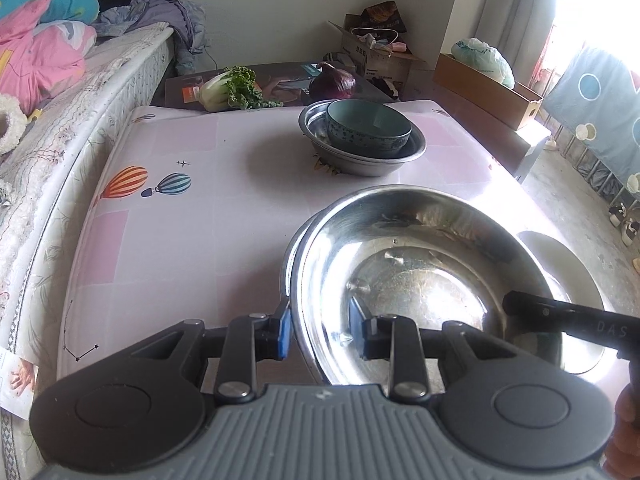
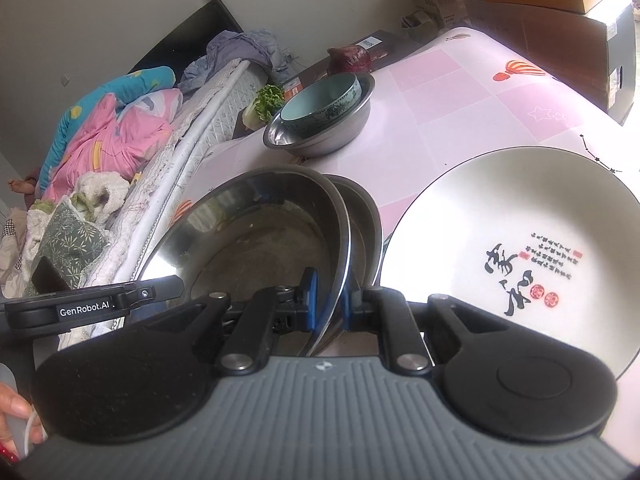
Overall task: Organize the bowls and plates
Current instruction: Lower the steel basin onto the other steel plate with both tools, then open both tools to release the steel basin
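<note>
We are holding a large steel basin [image 1: 420, 272] from two sides, tilted above the pink checked worktop [image 1: 180, 208]. Our left claw [image 1: 324, 332] is gripping the basin's near rim, one blue pad outside the wall and the other inside. Our right claw [image 2: 329, 298] is clamping the thin rim of the same basin [image 2: 256, 240], its pads nearly together on the metal. A second steel dish [image 2: 362, 216] is sitting just behind the basin, its rim peeking out beside it.

Next to the basin, a white plate [image 2: 512, 248] is lying on the worktop; it is carrying black brush calligraphy and small red seals, which we are not managing to read. Farther back, a blue-green ceramic bowl [image 1: 368, 126] is resting inside another steel basin [image 1: 360, 156].

On the arm of the left claw, seen from the right wrist view, a label [image 2: 85, 312] is reading "GenRobot.AI". On the right claw's arm, in the left wrist view, we are making out the letters "DAS" [image 1: 612, 330] and nothing more.

Beyond the worktop, a leafy cabbage [image 1: 232, 90] and a purple cabbage [image 1: 332, 82] are lying on a dark printed box [image 1: 280, 80]. A bed [image 1: 60, 128] with pink and blue bedding is running along the worktop's side.
</note>
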Available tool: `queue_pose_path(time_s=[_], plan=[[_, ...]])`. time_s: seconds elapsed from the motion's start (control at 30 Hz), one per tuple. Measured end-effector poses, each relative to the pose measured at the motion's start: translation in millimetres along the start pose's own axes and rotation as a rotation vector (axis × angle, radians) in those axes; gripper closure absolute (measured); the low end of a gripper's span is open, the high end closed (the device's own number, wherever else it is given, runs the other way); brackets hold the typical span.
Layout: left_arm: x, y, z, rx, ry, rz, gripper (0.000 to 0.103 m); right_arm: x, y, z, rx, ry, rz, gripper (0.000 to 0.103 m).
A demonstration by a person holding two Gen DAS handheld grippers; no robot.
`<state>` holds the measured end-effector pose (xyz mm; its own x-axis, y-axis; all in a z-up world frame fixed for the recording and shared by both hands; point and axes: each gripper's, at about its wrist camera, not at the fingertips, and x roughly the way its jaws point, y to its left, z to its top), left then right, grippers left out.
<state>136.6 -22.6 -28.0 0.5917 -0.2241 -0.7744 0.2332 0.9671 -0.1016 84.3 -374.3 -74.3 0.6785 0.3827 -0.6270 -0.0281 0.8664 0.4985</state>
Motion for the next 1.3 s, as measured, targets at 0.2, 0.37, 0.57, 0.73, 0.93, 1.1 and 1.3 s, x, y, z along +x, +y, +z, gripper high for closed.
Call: queue_pose_path(time_s=[0.2, 0.37, 0.57, 0.73, 0.93, 1.1, 1.3], plan=[[8, -4, 3, 0.003, 0.010, 0.003, 0.073, 10, -4, 3, 0.009, 0.016, -0.010, 0.090], [14, -4, 4, 0.000, 0.022, -0.001, 0.073, 16, -5, 5, 0.013, 0.025, -0.019, 0.090], [22, -2, 4, -0.003, 0.034, -0.009, 0.073, 20, -4, 7, 0.005, 0.023, -0.033, 0.089], [28, -1, 3, -0.009, 0.047, -0.027, 0.073, 23, -4, 11, 0.002, 0.024, -0.057, 0.086], [32, 0, 2, -0.012, 0.046, -0.028, 0.069, 23, -2, 15, -0.014, 0.011, -0.078, 0.070], [27, 1, 1, -0.009, 0.025, -0.033, 0.063, 19, -1, 18, -0.022, -0.011, -0.096, 0.059], [17, 3, 0, -0.014, -0.014, -0.032, 0.052, 9, -4, 17, -0.005, -0.032, -0.094, 0.051]])
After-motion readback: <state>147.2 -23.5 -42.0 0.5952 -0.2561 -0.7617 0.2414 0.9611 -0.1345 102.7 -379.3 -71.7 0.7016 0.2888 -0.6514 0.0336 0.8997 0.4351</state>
